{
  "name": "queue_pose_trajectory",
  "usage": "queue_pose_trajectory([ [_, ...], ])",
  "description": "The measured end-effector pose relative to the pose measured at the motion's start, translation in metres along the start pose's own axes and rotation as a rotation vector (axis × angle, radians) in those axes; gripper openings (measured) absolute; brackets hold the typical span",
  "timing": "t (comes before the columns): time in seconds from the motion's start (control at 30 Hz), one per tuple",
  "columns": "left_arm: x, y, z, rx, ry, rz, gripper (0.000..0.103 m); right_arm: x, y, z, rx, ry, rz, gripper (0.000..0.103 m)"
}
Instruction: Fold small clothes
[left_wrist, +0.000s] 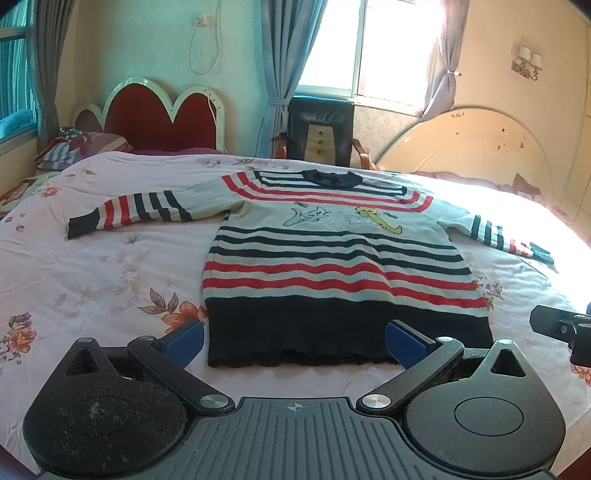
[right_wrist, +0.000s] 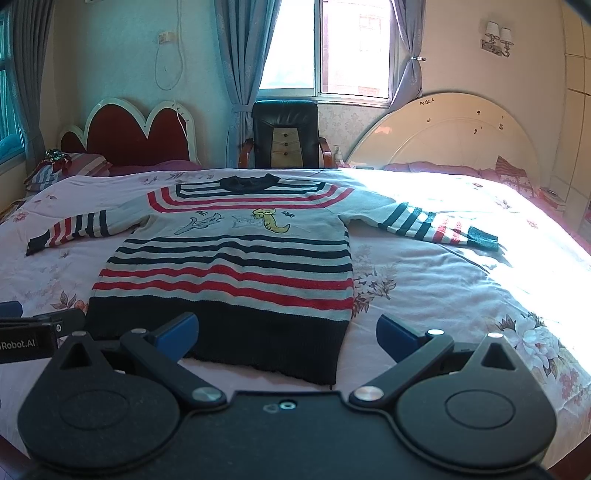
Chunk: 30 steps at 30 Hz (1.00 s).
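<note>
Striped knit sweater (left_wrist: 332, 258) lies flat, front up, on the floral bedspread (left_wrist: 92, 266), hem twd the near edge, navy collar (left_wrist: 332, 179) twd the far edge. Both sleeves spread out sideways; left sleeve (left_wrist: 140, 212) flat, right sleeve (right_wrist: 436, 221) w/ its cuff in the sunlit patch. Cartoon embroidery across the chest betw. stripe bands.

Left gripper (left_wrist: 293, 341) hovers at the hem's left part, fingers spread wide, nothing betw. the blue pads (left_wrist: 186, 341). Right gripper (right_wrist: 288, 338) sits by the hem's right corner, also spread wide and empty; left pad over the navy band, right pad over bare bedspread.

Far side: red scalloped headboard (left_wrist: 159, 118), black chair (left_wrist: 319, 129) under the window.
</note>
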<state>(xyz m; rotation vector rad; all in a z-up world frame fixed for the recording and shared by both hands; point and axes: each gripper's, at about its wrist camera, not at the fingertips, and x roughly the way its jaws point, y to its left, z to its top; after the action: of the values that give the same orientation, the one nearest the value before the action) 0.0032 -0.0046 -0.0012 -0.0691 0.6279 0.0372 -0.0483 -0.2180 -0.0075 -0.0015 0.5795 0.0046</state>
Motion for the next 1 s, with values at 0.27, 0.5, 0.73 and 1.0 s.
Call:
queue_pose_trajectory([
  [0.27,0.0011,0.0007,0.0004,0.002,-0.002,-0.001,0.103,0.0007,0.0005,0.0005,-0.001,0.001,-0.001,0.102],
  [0.5,0.0007,0.0012,0.0010,0.002,-0.004,-0.003,0.103,0.0016,0.0008,0.0006,-0.003,0.001,0.000,0.102],
  [0.73,0.0001,0.0014,0.0010,0.003,0.002,-0.001,0.103,0.0024,0.0035,0.0002,-0.007,0.001,-0.003,0.102],
  [1.0,-0.0013,0.0008,0.0013,0.003,-0.001,0.004,0.103,0.0030,0.0051,0.0010,-0.013,-0.001,0.004,0.102],
])
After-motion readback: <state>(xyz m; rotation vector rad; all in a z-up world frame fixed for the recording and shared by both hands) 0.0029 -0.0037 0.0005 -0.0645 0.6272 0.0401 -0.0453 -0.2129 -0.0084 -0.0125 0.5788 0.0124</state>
